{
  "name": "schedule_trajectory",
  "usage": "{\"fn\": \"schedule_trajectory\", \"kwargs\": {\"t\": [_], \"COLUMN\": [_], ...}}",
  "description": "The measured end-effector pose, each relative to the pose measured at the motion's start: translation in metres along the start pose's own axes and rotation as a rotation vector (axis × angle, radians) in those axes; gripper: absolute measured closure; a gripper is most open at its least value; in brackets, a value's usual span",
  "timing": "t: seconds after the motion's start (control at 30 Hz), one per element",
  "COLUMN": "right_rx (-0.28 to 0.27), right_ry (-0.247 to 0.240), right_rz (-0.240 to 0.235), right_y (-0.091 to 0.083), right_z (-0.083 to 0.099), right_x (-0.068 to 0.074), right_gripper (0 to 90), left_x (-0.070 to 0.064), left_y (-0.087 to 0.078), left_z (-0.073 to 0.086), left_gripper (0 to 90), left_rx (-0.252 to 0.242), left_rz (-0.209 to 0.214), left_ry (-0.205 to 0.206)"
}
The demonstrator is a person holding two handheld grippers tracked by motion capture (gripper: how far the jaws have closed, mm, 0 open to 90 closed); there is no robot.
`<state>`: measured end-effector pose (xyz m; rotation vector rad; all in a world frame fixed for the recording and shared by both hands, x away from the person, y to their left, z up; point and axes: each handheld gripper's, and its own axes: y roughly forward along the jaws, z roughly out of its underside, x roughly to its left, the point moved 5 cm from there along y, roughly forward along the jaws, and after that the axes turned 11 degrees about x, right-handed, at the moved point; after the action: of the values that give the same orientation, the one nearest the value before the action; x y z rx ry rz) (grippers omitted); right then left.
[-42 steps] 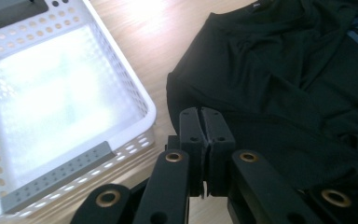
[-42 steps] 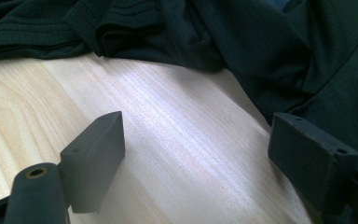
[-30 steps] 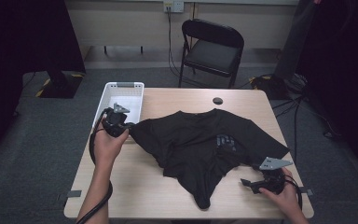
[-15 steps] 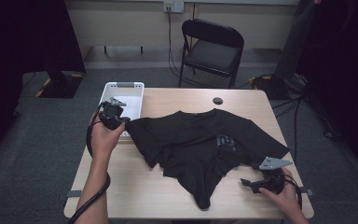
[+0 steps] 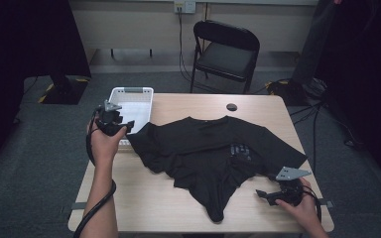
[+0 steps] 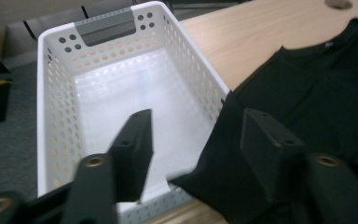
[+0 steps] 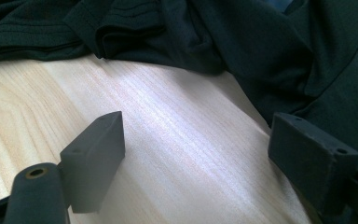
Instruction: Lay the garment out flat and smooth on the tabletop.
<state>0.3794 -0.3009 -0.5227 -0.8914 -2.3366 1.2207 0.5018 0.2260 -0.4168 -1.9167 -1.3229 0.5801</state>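
The black shirt [image 5: 213, 153] lies spread across the counter [image 5: 158, 203], one sleeve draped over the white basket's [image 6: 56, 116] edge. The left tongs [image 6: 193, 140] hover released above that corner; the right tongs [image 7: 196, 154] rest released beside the hem.

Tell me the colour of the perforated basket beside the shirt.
White, with a grey handle strip; the basket shows best in the left gripper view.

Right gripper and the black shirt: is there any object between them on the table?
No, nothing visible. Between the open right gripper and the black shirt lies bare wooden table; one jaw is already at the cloth's edge.
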Motion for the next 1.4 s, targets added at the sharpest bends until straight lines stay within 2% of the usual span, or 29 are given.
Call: {"fn": "schedule_trajectory", "kwargs": {"t": [0.07, 0.13, 0.2, 0.3, 0.47, 0.7, 0.73, 0.77, 0.83, 0.97, 1.1, 1.2, 1.4], "right_rx": [0.0, 0.0, 0.0, 0.0, 0.001, 0.001, 0.0, 0.001, 0.001, 0.001, 0.001, 0.001, 0.001], "right_ry": [0.0, 0.0, 0.0, 0.0, 0.0, 0.0, 0.0, 0.0, 0.0, 0.0, 0.0, 0.0, 0.0], "right_rz": [0.0, 0.0, 0.0, 0.0, 0.0, 0.0, 0.0, 0.0, 0.0, 0.0, 0.0, 0.0, 0.001], "right_y": [0.0, 0.0, 0.0, 0.0, 0.0, 0.0, 0.0, 0.0, 0.0, 0.0, 0.0, 0.0, 0.0], "right_z": [0.0, 0.0, 0.0, 0.0, 0.0, 0.0, 0.0, 0.0, 0.0, 0.0, 0.0, 0.0, 0.0], "right_x": [0.0, 0.0, 0.0, 0.0, 0.0, 0.0, 0.0, 0.0, 0.0, 0.0, 0.0, 0.0, 0.0], "right_gripper": [17.8, 17.8, 17.8, 17.8, 17.8, 17.8, 17.8, 17.8, 17.8, 17.8, 17.8, 17.8, 17.8], "left_x": [-0.009, -0.02, -0.032, -0.053, -0.085, -0.128, -0.131, -0.133, -0.134, -0.134, -0.132, -0.133, -0.132], "left_y": [-0.002, -0.006, -0.007, -0.008, 0.0, 0.024, 0.028, 0.031, 0.035, 0.037, 0.041, 0.042, 0.043], "left_z": [0.008, 0.016, 0.024, 0.037, 0.058, 0.094, 0.098, 0.103, 0.108, 0.111, 0.117, 0.119, 0.12], "left_gripper": [32.0, 29.1, 23.5, 20.6, 15.3, 15.1, 15.1, 15.1, 15.4, 15.4, 15.4, 13.1, 11.7], "left_rx": [-0.002, -0.011, -0.013, -0.022, -0.035, 0.024, 0.018, 0.033, 0.056, 0.055, 0.086, 0.076, 0.068], "left_rz": [0.047, 0.068, 0.108, 0.171, 0.235, 0.346, 0.35, 0.352, 0.328, 0.332, 0.322, 0.319, 0.326], "left_ry": [-0.01, 0.027, 0.05, 0.097, 0.161, 0.222, 0.237, 0.247, 0.287, 0.295, 0.293, 0.316, 0.319]}}
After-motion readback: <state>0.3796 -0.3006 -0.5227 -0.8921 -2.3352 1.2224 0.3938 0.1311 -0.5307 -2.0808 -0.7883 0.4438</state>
